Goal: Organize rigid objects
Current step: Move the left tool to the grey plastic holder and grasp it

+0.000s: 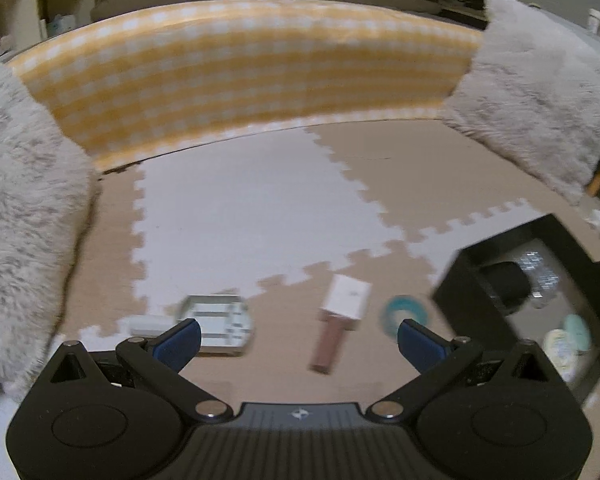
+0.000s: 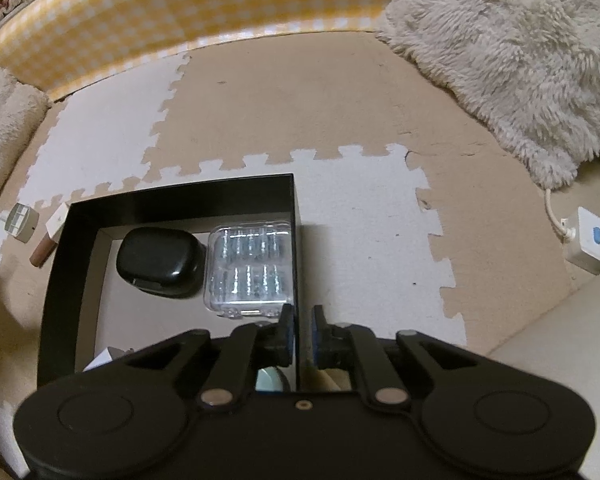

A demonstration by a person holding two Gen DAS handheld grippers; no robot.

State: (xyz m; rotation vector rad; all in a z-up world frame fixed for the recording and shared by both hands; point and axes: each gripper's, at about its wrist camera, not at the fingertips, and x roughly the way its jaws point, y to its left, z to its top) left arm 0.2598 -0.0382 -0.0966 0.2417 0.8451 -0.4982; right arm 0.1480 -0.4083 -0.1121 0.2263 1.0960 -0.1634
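Note:
A black open box (image 2: 172, 200) sits on the foam mat, holding a black rounded case (image 2: 160, 264) and a clear plastic case (image 2: 250, 272). My right gripper (image 2: 300, 328) straddles the box's right wall, its jaws nearly together, with a thin gap showing beside the wall. My left gripper (image 1: 300, 340) hangs wide open and empty above the mat. Ahead of it lie a small compartmented tin (image 1: 216, 326), a white block with a brown stick (image 1: 342, 312) and a teal ring (image 1: 400, 314). The same black box (image 1: 456, 280) is at its right.
A yellow checked cushion (image 1: 244, 72) borders the mat at the back, with fluffy grey cushions (image 1: 540, 92) at both sides. A white power strip (image 2: 592, 244) with its cable lies at the right. A small white item (image 1: 148, 325) rests beside the tin.

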